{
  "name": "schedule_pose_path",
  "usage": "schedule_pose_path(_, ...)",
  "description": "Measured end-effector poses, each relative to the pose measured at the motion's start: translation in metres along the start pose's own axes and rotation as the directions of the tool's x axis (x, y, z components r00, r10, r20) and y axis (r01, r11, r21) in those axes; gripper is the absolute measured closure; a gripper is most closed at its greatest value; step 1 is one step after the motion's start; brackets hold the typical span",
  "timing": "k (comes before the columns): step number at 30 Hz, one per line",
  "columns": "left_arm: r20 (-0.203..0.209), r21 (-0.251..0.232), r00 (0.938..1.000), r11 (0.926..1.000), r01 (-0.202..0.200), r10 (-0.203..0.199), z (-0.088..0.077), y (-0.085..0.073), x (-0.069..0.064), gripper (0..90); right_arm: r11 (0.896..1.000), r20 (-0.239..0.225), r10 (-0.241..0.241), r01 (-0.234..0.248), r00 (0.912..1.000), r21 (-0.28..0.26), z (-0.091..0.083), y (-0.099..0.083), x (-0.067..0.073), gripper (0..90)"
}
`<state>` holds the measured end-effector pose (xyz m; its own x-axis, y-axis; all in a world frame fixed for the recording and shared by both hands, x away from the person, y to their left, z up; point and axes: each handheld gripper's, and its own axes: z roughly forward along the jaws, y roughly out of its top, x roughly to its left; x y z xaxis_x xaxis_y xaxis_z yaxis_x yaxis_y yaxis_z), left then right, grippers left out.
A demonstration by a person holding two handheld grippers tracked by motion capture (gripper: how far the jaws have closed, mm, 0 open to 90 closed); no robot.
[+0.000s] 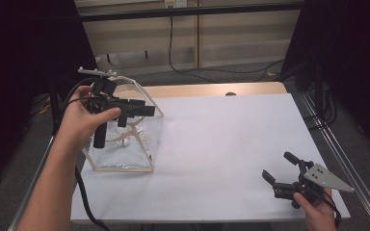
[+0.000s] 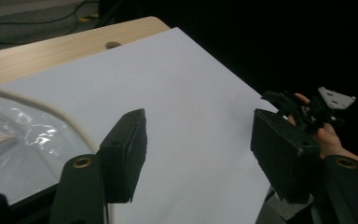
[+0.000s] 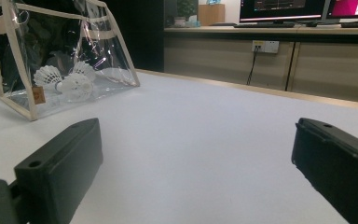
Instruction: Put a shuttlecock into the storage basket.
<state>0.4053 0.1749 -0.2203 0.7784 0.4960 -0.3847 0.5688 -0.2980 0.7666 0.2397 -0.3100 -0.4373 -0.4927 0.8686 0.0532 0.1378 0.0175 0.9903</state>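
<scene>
A clear plastic bag (image 1: pixel 142 144) with cream trim stands at the left of the white sheet (image 1: pixel 221 144). In the right gripper view the bag (image 3: pixel 100 53) holds two white shuttlecocks (image 3: pixel 70 83). My left gripper (image 1: pixel 143 109) hovers over the bag's top and points right. Its jaws are apart in the left gripper view (image 2: pixel 198 149), with nothing between them and the bag's rim (image 2: pixel 65 119) just to their left. My right gripper (image 1: pixel 277 166) rests low at the sheet's near right corner, open and empty (image 3: pixel 196 163). It appears farther off in the left gripper view (image 2: pixel 303 109).
The white sheet covers most of a wooden table (image 1: pixel 212 89), whose bare edge shows at the back. A metal rail (image 1: pixel 339 159) runs along the right side. A black cable (image 1: pixel 84 192) trails from the left gripper. Dark curtains flank the table.
</scene>
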Motion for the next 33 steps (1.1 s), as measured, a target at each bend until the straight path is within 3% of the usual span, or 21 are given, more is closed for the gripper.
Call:
schedule_pose_path(6,0.071,-0.018,0.9968,0.9992,-0.034,0.036,0.008,-0.013,-0.015,32.7,1.0,-0.001,0.001,-0.001,1.0,0.003,0.0,0.0,0.001,1.5)
schedule_pose_path(9,0.072,-0.007,0.9955,0.9981,-0.062,0.062,0.013,-0.019,-0.021,30.4,1.0,-0.005,-0.001,0.001,1.0,0.004,0.0,0.0,0.002,1.5)
schedule_pose_path(14,0.101,-0.013,0.9923,0.9974,-0.07,0.071,0.02,-0.031,-0.023,28.2,1.0,-0.004,-0.002,0.002,1.0,0.006,0.0,0.0,0.001,1.5)
schedule_pose_path(19,0.107,-0.021,0.9902,0.9959,-0.088,0.09,0.026,-0.047,-0.022,27.3,1.0,-0.007,-0.001,0.001,1.0,0.006,0.001,0.0,0.002,1.5)
schedule_pose_path(23,0.103,-0.024,0.988,0.9934,-0.113,0.115,0.032,-0.063,-0.018,21.6,1.0,-0.006,-0.002,0.002,1.0,0.007,0.001,0.0,0.001,1.5)
schedule_pose_path(25,0.113,-0.026,0.9877,0.9941,-0.105,0.107,0.036,-0.074,-0.015,21.4,1.0,-0.009,-0.002,0.002,1.0,0.006,0.001,0.0,0.001,1.5)
schedule_pose_path(33,0.136,-0.01,0.9776,0.987,-0.161,0.161,0.05,-0.116,-0.002,14.4,1.0,-0.01,-0.001,0.001,0.9999,0.009,0.001,-0.001,0.002,1.5)
